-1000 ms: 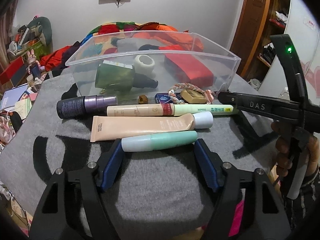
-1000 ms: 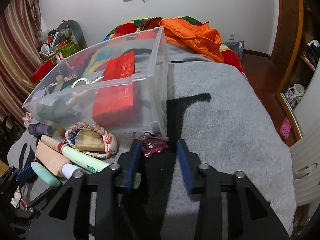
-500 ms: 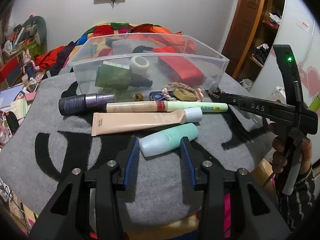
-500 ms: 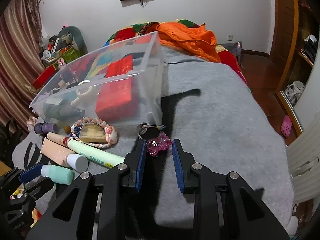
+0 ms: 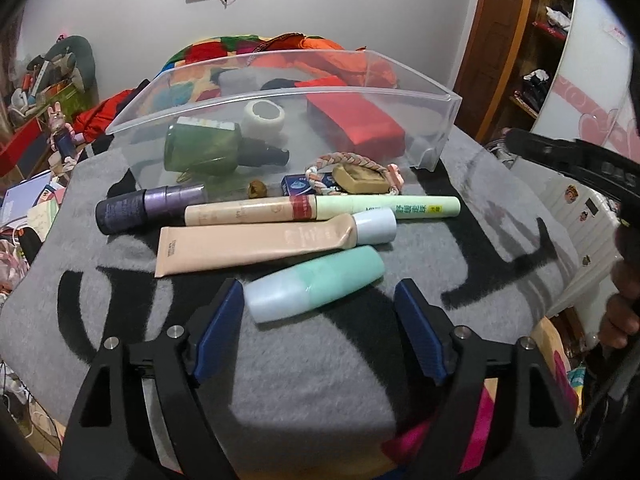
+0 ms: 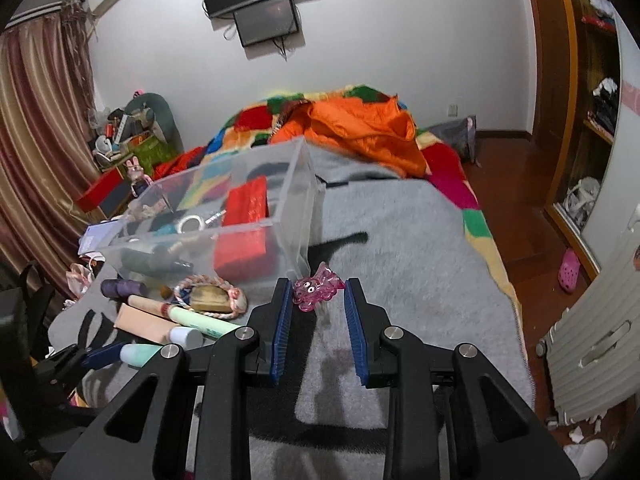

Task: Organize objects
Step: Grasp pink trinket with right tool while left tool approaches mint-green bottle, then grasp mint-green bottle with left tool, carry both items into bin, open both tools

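Your left gripper point(image 5: 320, 304) has just been opening its jaws; they stand wide, and the mint-green bottle point(image 5: 316, 283) lies on the grey blanket point(image 5: 304, 364) between the fingertips, clear of both pads. Your right gripper point(image 6: 318, 294) is clamped on the pink transparent charm point(image 6: 316, 287), pinched between the blue pads and lifted off the blanket, just beside the clear bin point(image 6: 298, 200).

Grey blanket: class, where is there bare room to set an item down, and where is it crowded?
Bare: the blanket right of the bin, up to the orange quilt. Crowded: the strip before the bin, filled by tubes and a mint bottle.
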`<state>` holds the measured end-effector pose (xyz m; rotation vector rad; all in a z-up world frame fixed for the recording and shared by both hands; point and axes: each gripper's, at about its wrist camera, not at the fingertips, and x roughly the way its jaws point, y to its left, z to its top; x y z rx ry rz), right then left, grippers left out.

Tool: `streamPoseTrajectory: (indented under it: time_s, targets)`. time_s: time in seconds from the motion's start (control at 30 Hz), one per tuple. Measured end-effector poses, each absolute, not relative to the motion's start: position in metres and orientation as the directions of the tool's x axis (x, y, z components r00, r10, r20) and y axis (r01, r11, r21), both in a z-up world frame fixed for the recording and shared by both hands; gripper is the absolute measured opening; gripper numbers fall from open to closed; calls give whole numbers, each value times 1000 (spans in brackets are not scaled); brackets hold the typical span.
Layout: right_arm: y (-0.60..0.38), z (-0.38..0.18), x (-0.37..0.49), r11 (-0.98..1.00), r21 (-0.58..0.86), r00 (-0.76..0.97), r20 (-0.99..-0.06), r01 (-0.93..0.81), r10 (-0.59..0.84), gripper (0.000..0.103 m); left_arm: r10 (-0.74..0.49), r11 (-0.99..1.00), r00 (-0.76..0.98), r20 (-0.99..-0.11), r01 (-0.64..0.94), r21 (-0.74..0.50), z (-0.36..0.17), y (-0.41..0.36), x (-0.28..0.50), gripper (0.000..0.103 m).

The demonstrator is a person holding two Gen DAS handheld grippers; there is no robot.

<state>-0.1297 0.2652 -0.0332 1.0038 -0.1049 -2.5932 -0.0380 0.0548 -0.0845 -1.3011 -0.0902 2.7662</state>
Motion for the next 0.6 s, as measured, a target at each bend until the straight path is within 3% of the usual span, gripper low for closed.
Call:
streamPoseTrajectory:
  time_s: [0.6]
  targets:
    - [257,-12,-115,-903,211,-696,-579,375,-425,24,110,-992,-660,-743,-28,-122,-67,44,-32,73]
